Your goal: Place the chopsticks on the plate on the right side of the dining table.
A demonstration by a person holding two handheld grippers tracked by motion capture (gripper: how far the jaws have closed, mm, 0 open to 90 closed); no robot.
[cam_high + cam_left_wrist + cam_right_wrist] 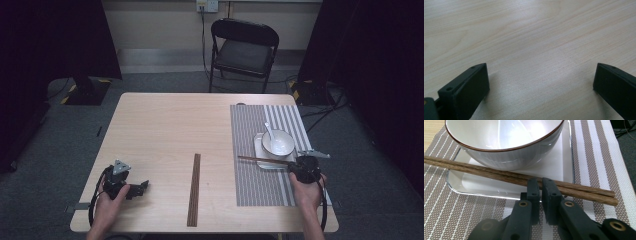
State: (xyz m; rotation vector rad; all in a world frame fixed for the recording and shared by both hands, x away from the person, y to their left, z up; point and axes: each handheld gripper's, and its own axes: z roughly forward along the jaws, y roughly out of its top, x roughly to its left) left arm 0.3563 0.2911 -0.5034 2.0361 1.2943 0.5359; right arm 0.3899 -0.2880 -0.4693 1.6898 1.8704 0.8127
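Observation:
A pair of dark wooden chopsticks [499, 173] lies across the near rim of a square white plate [474, 186], in front of a white bowl [506, 150] with a brown rim. My right gripper [541, 181] is shut, its jaws nearly touching, and their tips sit right at the chopsticks without clasping them. In the high view the right gripper [292, 164] is at the near right end of the chopsticks [262, 160], by the bowl [278, 143]. My left gripper [144, 186] lies low over the bare table at the front left. It is open [541, 75] with nothing between its jaws.
A white spoon [269, 130] stands in the bowl. The plate rests on a grey striped placemat [255, 185] on the right half of the wooden table [165, 130]. A long dark-brown wooden strip [194, 190] lies at the front centre. A black folding chair [243, 50] stands beyond the table.

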